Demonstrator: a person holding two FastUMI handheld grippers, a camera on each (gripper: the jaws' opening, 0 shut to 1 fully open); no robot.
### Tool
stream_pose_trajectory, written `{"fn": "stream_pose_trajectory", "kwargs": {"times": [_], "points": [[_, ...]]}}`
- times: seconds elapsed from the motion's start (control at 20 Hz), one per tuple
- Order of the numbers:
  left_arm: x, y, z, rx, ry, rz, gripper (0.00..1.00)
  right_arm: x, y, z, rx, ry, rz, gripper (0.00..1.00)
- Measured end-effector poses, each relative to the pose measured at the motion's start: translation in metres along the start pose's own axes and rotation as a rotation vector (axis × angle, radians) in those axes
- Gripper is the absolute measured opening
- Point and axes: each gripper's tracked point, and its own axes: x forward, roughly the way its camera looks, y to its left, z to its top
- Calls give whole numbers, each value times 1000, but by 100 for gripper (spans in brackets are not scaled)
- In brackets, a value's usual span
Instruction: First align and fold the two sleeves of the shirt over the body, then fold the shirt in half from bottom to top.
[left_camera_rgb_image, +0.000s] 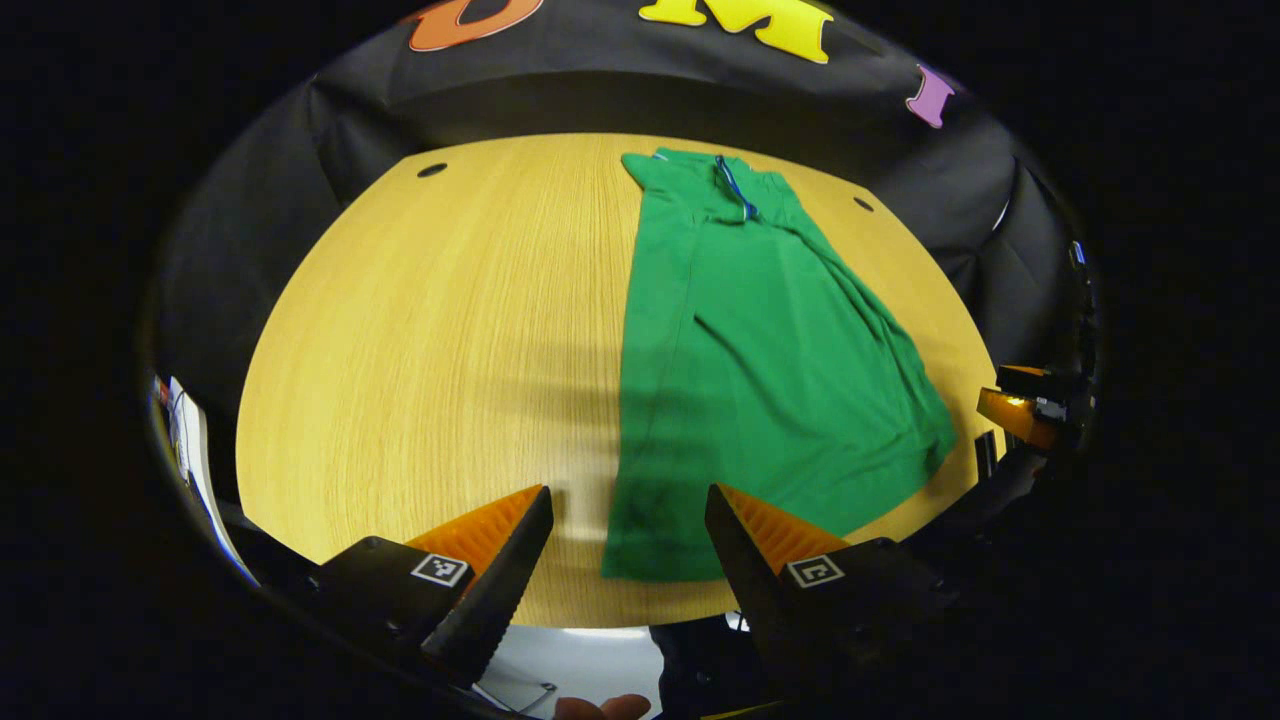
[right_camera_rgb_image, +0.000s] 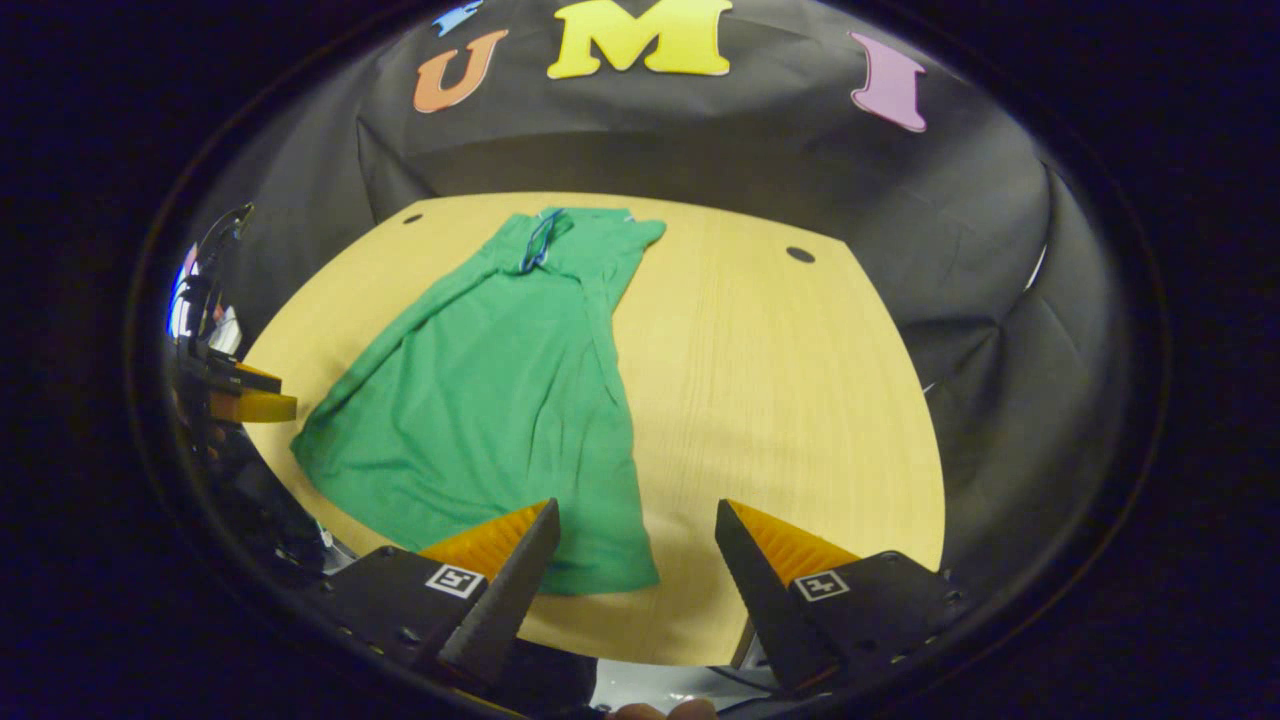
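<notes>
On the wooden table (left_camera_rgb_image: 400, 380), right of centre in the left gripper view: one green shirt (left_camera_rgb_image: 760, 370), lying flat as a long narrow strip.

Condition: both sleeves appear already folded in over the body; side edges run roughly straight, with some loose creases along the right edge. By that evidence the sleeve step looks done and the bottom-to-top fold is the step in hand, not yet begun.

Orientation: long axis runs from lower centre of the frame up toward the top; collar (left_camera_rgb_image: 735, 185), with its blue trim, points to the far edge of the table, hem (left_camera_rgb_image: 650, 560) toward the near edge. In the right gripper view the same shirt (right_camera_rgb_image: 480, 400) lies left of centre, collar at upper centre, hem at lower left.

Left gripper (left_camera_rgb_image: 628, 540): jaws apart, holding nothing, hovering over the near left hem corner.

Right gripper (right_camera_rgb_image: 637, 550): jaws apart, holding nothing, poised beside the near right hem corner; also seen at the right edge of the left gripper view.

Next move, as judged: each gripper closes on its own hem corner, both layers pinched, then the two lift together and carry the hem up to the collar, keeping the edge level.
</notes>
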Motion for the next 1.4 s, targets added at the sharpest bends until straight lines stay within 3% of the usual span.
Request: {"fn": "stream_pose_trajectory", "kwargs": {"times": [0.2,0.7,0.75,0.9,0.95,1.0,1.05,1.1,1.15,1.2,1.25,1.3,1.35,1.4], "points": [[13,19,10,-25,50,-1,99,16,2,-26,-31,85,6,98],[22,55,18,48,130,63,100,40,7,-47,-37,189,18,99],[24,55,17,63,138,66,96,38,6,-48,-33,192,24,93],[28,60,27,51,158,77,97,41,13,-52,14,226,56,90],[28,62,32,41,160,82,97,42,13,-52,10,223,58,77],[29,64,32,33,167,85,98,39,16,-52,-3,235,67,78],[32,63,33,30,171,85,96,38,19,-52,-12,236,74,67],[32,61,34,24,179,84,92,39,23,-54,-16,251,81,59],[29,57,34,19,182,81,80,38,27,-55,-19,258,88,40],[30,55,34,19,186,74,71,37,31,-57,-27,276,102,32],[29,50,32,22,190,60,54,36,33,-58,-36,289,105,19],[30,46,31,11,195,39,51,36,33,-58,-50,300,105,12],[28,44,31,6,197,32,19,35,34,-58,-60,304,107,8],[29,42,30,1,204,21,13,34,36,-58,-67,307,123,11]]}}
